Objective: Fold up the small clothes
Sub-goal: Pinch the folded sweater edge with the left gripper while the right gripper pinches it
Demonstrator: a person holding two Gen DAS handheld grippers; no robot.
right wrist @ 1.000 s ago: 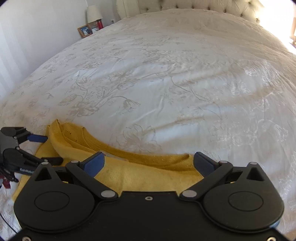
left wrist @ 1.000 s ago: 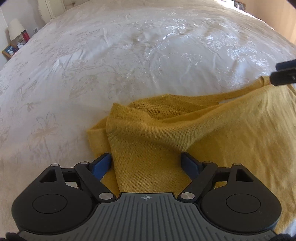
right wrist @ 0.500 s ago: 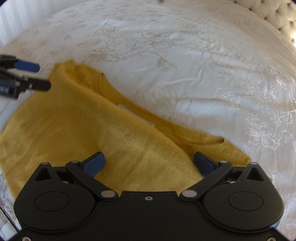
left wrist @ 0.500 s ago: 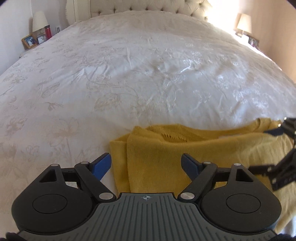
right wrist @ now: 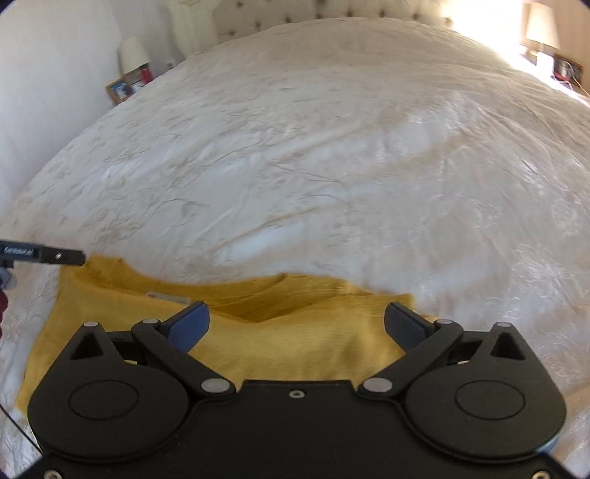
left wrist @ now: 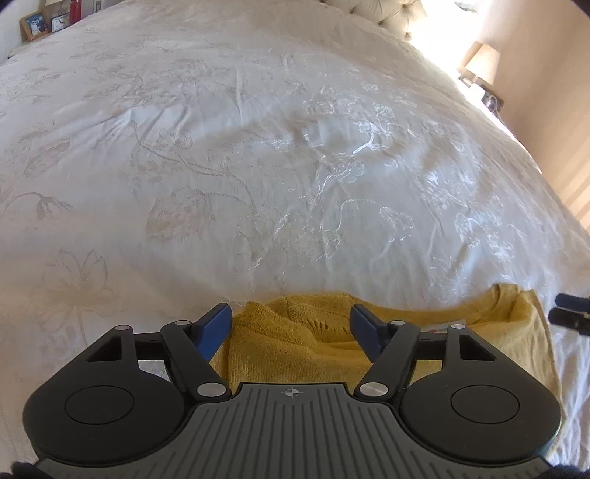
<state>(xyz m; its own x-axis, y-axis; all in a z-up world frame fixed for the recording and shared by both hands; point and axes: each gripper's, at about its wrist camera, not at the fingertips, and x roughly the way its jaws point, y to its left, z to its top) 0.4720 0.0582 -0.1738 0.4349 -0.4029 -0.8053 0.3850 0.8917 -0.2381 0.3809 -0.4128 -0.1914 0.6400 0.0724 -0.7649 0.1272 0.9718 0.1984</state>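
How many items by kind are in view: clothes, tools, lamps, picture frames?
Clothes: 1, the yellow knit top on the bedspread
Tools: 2, left tool and right tool, both closing with fabric between their fingers
Lamps: 2
Picture frames: 1
Total: 6

Both cameras ride on hand-held grippers and look forward and steeply down along their own fingers, close above the near edge of a white bedspread (left wrist: 258, 165). The left wrist view faces up the bed toward the right-hand lamp (left wrist: 481, 62). The right wrist view faces the tufted headboard (right wrist: 332, 14). Both share the yellow knit garment (left wrist: 295, 353) (right wrist: 287, 331) and the bedspread beyond it
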